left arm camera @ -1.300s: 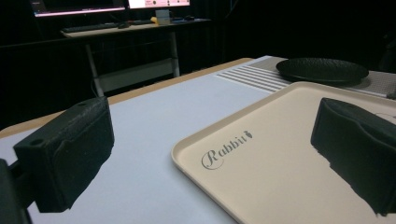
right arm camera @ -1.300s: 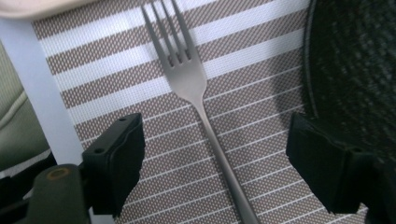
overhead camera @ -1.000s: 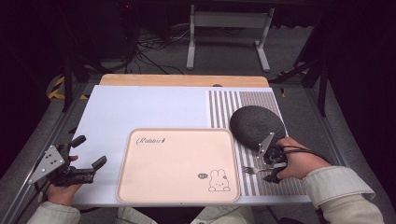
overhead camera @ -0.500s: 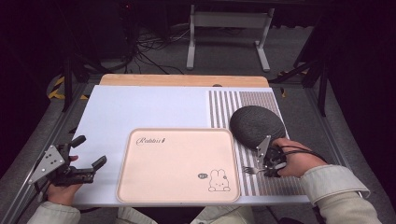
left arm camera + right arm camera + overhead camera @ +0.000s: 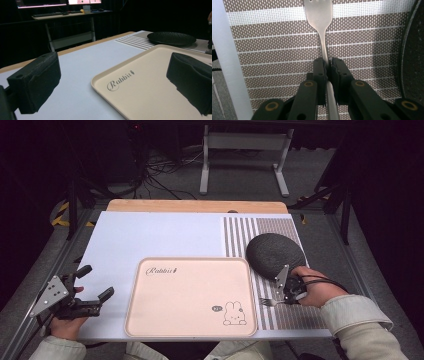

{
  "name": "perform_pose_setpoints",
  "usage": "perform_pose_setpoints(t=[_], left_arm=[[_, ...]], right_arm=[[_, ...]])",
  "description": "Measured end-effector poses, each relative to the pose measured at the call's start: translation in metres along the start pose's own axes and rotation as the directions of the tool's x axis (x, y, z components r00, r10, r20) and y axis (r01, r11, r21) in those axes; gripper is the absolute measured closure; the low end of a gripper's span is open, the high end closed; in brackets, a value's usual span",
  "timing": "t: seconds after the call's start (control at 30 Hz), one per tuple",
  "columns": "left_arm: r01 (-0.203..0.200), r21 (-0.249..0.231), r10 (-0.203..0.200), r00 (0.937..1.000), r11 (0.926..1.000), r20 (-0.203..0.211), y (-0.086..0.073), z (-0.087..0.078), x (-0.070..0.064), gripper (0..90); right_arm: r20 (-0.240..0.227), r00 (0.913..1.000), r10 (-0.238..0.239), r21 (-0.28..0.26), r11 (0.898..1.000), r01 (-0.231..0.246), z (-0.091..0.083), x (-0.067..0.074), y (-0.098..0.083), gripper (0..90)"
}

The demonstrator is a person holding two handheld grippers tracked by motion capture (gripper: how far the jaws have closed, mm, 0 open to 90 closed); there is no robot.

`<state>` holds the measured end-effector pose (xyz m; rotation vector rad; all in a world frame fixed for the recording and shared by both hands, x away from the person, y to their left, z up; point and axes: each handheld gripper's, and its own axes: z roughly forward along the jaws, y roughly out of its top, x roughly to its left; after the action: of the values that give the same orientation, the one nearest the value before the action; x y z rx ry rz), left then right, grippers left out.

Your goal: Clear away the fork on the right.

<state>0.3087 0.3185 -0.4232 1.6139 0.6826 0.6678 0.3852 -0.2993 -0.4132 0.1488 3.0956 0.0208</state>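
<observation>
Before me on the worktop [image 5: 150, 235]: a pink rabbit-printed tray [image 5: 190, 295], a striped placemat [image 5: 245, 232] to its right, and a dark round plate [image 5: 275, 252] resting on that placemat.

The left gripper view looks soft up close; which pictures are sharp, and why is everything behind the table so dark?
Left gripper view: the near jaws blur, the tray lettering is sharp. Right gripper view: crisp on the fork and placemat weave. High view: the table is evenly lit, the room beyond unlit.
</observation>
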Motion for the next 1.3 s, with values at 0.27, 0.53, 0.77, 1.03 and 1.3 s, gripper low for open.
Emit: perform_pose_setpoints(t=[0.27, 0.53, 0.77, 1.03, 1.3], left_arm=[[0.001, 0.001, -0.001, 1.0000, 1.0000, 0.004, 0.000, 0.000, 0.000, 0.1], [-0.001, 0.001, 0.001, 1.0000, 1.0000, 0.002, 0.000, 0.000, 0.000, 0.1], [0.000, 0.003, 0.000, 1.0000, 1.0000, 0.001, 0.000, 0.001, 0.000, 0.1], [0.000, 0.003, 0.000, 1.0000, 1.0000, 0.000, 0.000, 0.000, 0.000, 0.1], [0.000, 0.003, 0.000, 1.0000, 1.0000, 0.000, 0.000, 0.001, 0.000, 0.1]], right_arm=[[-0.009, 0.9999, -0.013, 0.022, 1.000, 0.013, 0.001, 0.000, 0.003, 83.6], [-0.013, 0.9999, -0.011, 0.017, 1.000, 0.011, 0.000, -0.001, 0.002, 84.3], [-0.012, 0.9999, 0.001, -0.003, 1.000, -0.001, 0.001, 0.000, 0.000, 85.3], [-0.008, 0.9999, 0.010, -0.012, 1.000, -0.010, -0.001, 0.000, -0.002, 85.5], [0.034, 0.9988, 0.035, -0.080, 0.996, -0.032, -0.018, 0.002, -0.005, 85.5]])
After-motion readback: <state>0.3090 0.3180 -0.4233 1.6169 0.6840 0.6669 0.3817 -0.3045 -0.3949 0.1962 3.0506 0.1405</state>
